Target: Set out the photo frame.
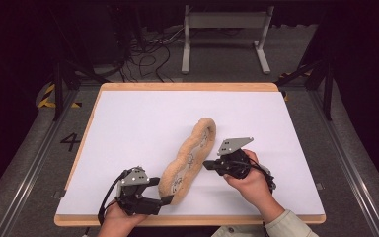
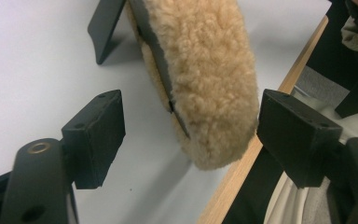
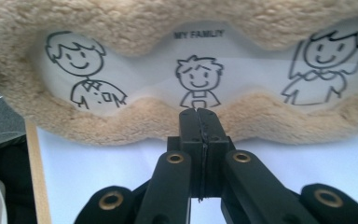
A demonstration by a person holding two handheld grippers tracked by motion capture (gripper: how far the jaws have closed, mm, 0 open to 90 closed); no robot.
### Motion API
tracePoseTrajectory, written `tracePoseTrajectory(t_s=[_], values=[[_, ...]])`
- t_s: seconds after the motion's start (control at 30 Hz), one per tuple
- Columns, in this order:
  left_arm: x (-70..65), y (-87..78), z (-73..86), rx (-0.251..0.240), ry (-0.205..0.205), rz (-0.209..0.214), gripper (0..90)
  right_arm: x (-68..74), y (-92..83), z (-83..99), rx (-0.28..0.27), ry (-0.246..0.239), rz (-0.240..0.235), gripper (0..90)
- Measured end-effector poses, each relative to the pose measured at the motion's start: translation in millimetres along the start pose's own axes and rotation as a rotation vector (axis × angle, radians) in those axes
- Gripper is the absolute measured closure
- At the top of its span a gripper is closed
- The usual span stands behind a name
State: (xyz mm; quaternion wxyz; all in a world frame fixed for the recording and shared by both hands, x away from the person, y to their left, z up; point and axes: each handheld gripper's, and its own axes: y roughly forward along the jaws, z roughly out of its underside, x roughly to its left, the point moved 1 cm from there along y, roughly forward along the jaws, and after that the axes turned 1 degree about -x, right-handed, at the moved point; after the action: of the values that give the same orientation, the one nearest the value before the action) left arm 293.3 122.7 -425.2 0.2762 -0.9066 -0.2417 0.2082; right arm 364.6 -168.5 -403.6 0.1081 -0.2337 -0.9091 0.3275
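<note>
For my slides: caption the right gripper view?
Shut tool facing a fluffy photo frame with three cartoon people.

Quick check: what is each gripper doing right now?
Left gripper: open, jaws either side of the fluffy picture frame.
Right gripper: shut, empty, beside the frame.

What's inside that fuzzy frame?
The fuzzy frame holds a paper with three smiling cartoon people under the words MY FAMILY. The right gripper covers the middle figure's lower body.

frame [image 1: 187, 155]: fluffy tan fleece | table [image 1: 128, 123]: matt white, wood-edged
</note>
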Motion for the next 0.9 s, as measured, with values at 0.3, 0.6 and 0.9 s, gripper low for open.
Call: tracePoseTrajectory(t_s=[0.3, 0.6, 0.9], values=[[-4.9, 2.6, -2.5, -0.007, 0.035, 0.006, 57.2, -15.6, -7.9, 0.2, -0.030, 0.045, 0.000, 90.0], [2.0, -2.5, -2.2, -0.026, 0.014, -0.041, 64.0, -49.5, -17.2, -4.7, -0.055, 0.075, 0.097, 85.2], [6.3, -4.3, -1.0, -0.031, -0.021, -0.037, 64.9, -81.2, -18.7, -12.2, -0.039, 0.082, 0.195, 79.6]])
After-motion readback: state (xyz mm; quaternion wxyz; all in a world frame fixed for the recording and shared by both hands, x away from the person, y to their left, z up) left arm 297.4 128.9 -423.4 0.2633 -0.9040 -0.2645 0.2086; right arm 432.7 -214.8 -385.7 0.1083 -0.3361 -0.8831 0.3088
